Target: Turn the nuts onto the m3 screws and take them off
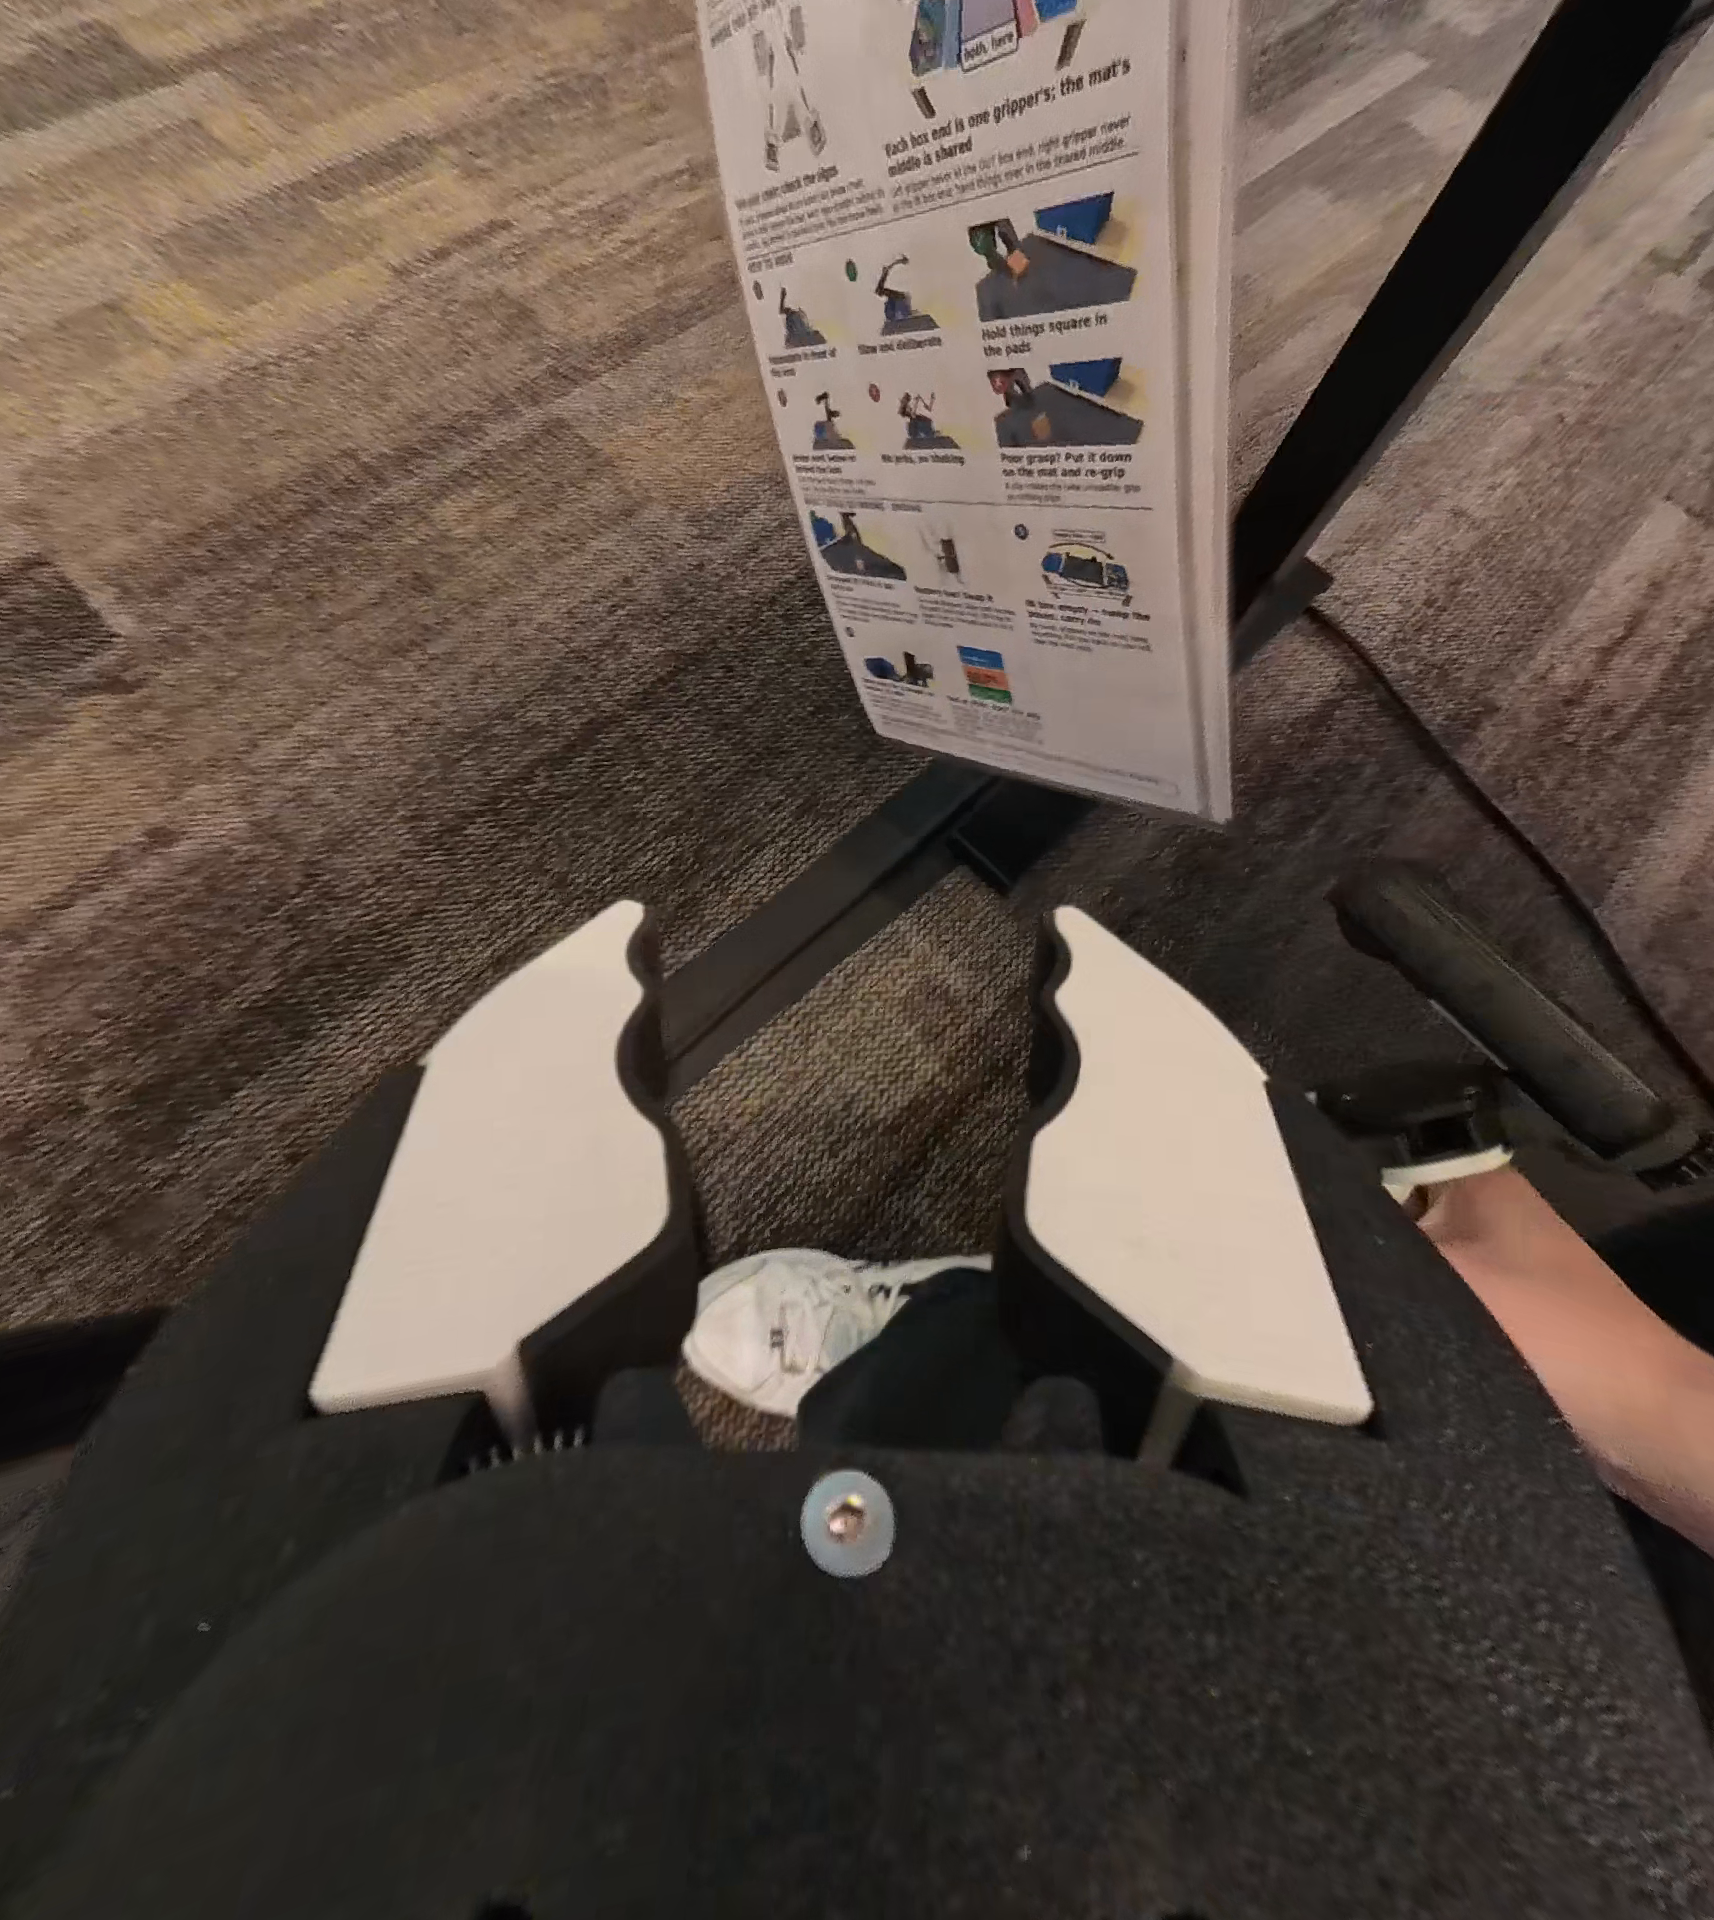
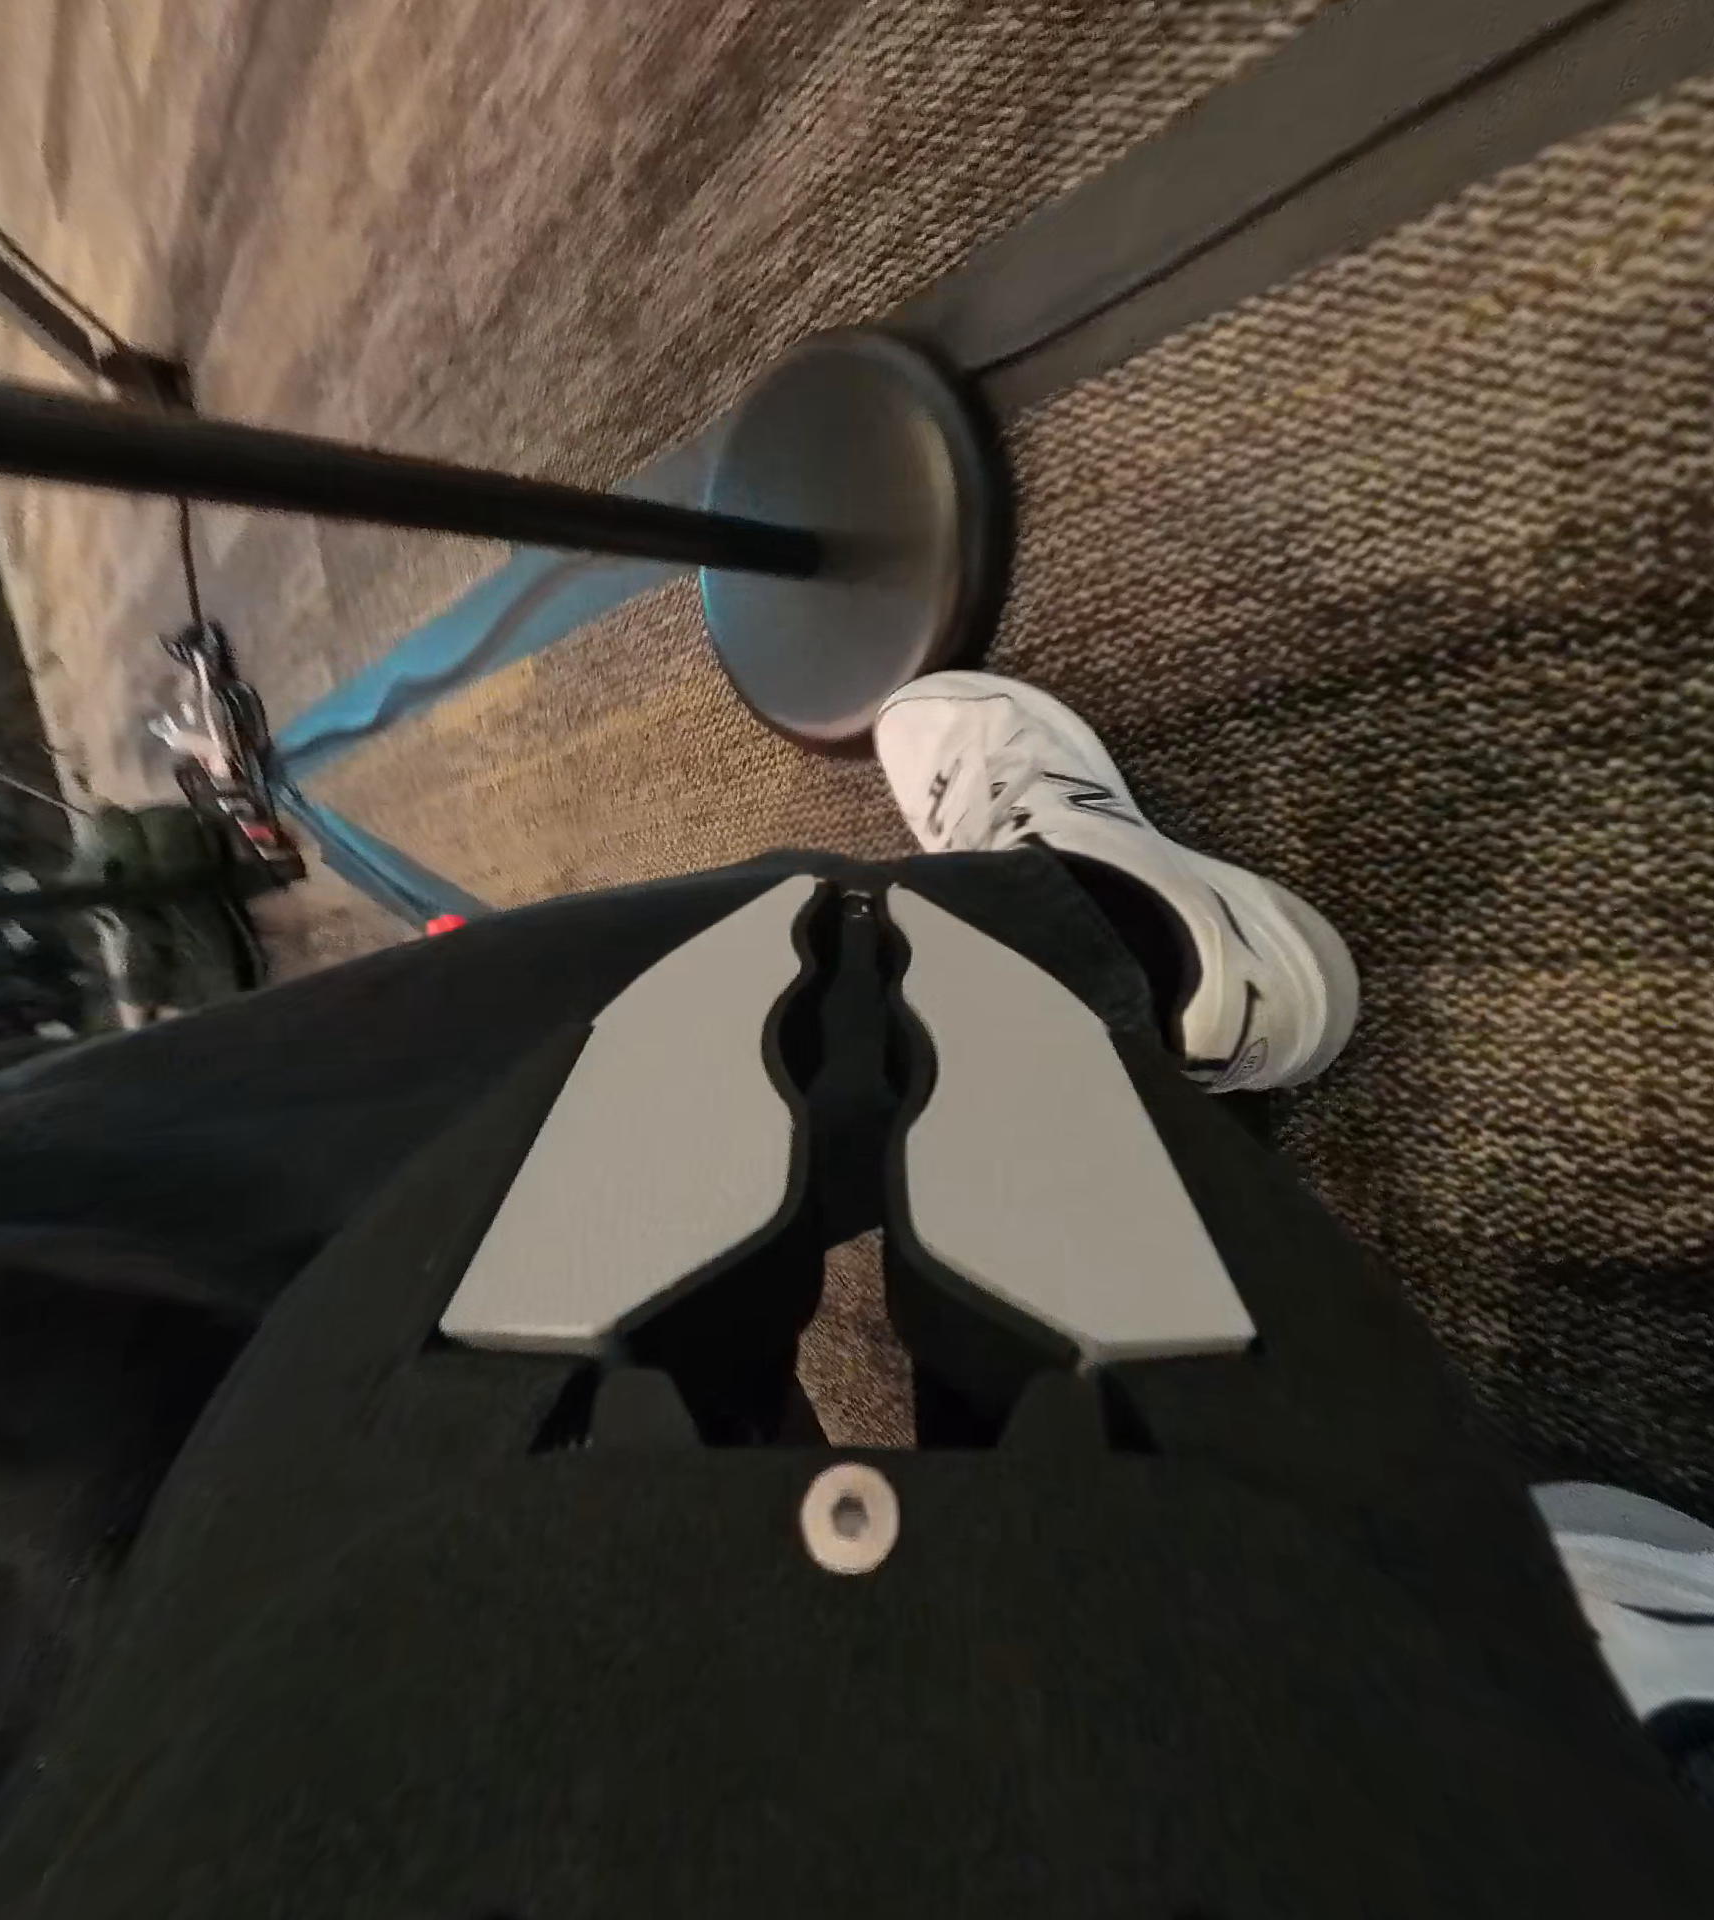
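- Left gripper (image 1: 848, 920): spread wide, nothing between the fingers, aimed down at carpet (image 1: 313, 623), near a printed sheet (image 1: 988, 416).
- Right gripper (image 2: 855, 896): narrow, tips pinched on a small shiny piece (image 2: 860, 907); nut or screw, cannot tell.
- Beyond those tips: white shoe (image 2: 1123, 873), round stand base (image 2: 832, 540).

The left hand-held gripper (image 1: 848, 925) has white finger plates edged in black on a black body. Ahead of it the carpet (image 1: 313, 520) is mottled grey, brown and tan (a blocky patchwork), and a white printed sheet (image 1: 988, 416) carries small blue and black pictures. Ahead of the right hand-held gripper (image 2: 853, 899), whose plates look grey, are a white shoe (image 2: 1144, 862) with dark stripes, a grey round base (image 2: 832, 540), a black pole (image 2: 313, 483) and a blue strip (image 2: 417, 665).
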Available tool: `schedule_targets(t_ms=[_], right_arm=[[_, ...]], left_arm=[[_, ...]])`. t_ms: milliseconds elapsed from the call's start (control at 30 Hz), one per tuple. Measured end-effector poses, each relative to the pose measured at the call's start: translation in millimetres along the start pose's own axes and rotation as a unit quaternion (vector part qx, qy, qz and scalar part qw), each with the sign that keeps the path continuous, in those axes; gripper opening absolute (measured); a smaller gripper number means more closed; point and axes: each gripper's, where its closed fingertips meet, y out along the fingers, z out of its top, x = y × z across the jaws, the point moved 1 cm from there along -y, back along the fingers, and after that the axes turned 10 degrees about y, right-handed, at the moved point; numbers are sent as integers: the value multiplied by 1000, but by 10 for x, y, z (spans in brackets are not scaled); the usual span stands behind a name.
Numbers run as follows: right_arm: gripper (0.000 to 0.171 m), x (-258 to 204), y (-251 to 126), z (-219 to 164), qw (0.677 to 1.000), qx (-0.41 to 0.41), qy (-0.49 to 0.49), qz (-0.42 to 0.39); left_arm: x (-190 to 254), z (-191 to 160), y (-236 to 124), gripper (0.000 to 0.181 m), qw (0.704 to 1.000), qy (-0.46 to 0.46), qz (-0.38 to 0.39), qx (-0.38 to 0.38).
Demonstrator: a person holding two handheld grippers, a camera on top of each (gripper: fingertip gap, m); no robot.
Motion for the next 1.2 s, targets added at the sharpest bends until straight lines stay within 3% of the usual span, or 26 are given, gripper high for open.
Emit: schedule_targets(t_ms=[200,600,867,1200], right_arm=[[7,-636,-274,-194,996,-21,-79,-28],[7,-1514,-1276,-332,963,14,-231,-135],[7,-2296,-1895,-79,931,88,-313,-169],[6,-2971,-2834,387,901,207,-334,-186]], left_arm=[[193,265,-573,72,1000,23,15,-2],[594,1047,-1973,70,993,96,47,54],[653,1563,-2662,72,989,96,78,80],[1008,2201,-3244,69,979,139,80,123]])
